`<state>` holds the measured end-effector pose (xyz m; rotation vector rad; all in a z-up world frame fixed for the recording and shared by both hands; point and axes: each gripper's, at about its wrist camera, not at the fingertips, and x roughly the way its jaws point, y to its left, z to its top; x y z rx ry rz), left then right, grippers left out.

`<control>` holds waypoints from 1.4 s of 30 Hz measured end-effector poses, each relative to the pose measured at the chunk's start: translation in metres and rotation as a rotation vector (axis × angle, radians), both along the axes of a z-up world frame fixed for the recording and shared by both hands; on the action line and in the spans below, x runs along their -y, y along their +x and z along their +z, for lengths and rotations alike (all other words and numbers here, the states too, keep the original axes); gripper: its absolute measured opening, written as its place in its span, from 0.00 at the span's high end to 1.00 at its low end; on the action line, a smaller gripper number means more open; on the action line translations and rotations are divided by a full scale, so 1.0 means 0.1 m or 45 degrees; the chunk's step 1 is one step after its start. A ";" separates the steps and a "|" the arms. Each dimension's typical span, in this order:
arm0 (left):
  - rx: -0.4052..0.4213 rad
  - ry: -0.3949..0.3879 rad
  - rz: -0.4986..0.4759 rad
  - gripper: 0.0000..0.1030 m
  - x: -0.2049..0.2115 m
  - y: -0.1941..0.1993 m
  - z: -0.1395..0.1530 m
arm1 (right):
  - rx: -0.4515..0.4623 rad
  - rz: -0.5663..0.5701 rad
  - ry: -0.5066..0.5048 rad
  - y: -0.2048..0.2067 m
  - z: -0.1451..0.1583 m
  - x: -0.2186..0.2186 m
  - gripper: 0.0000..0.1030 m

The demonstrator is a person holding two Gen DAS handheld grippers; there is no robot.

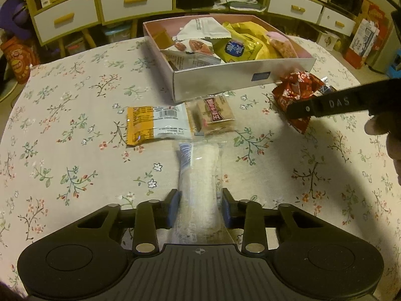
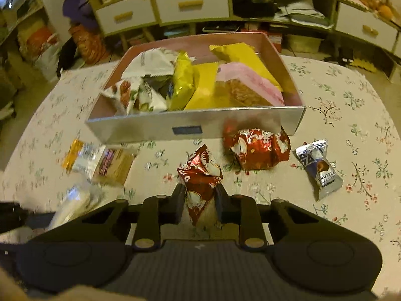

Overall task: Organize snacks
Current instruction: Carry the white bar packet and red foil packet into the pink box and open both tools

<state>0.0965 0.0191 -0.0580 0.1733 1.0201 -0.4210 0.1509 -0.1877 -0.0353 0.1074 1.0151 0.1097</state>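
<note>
One open rectangular box, silver outside and pink inside, stands on the floral tablecloth and holds a heap of crinkled foil and paper snack packets. Six packets lie loose in front of it:

- Two red foil packets: one in the right gripper, clamped between its pads; one touching the box wall.
- One clear, elongated packet, clamped by the left gripper.
- One silver truffle chocolate, twisted ends.
- One orange-and-white flat packet.
- One square brown biscuit packet, just beside it.
</note>
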 end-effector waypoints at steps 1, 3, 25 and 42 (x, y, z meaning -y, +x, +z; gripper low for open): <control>-0.002 -0.002 0.003 0.75 0.00 0.00 0.00 | -0.006 0.008 -0.009 -0.02 0.01 -0.01 0.78; -0.006 -0.004 0.010 0.80 0.01 0.00 0.01 | -0.018 0.022 -0.023 -0.04 0.03 -0.02 0.78; -0.007 -0.149 0.072 0.85 0.08 -0.03 0.27 | -0.006 0.012 0.000 -0.28 0.25 0.16 0.78; 0.094 -0.272 0.192 0.85 0.12 0.05 0.60 | 0.128 -0.033 0.103 -0.20 0.54 0.31 0.78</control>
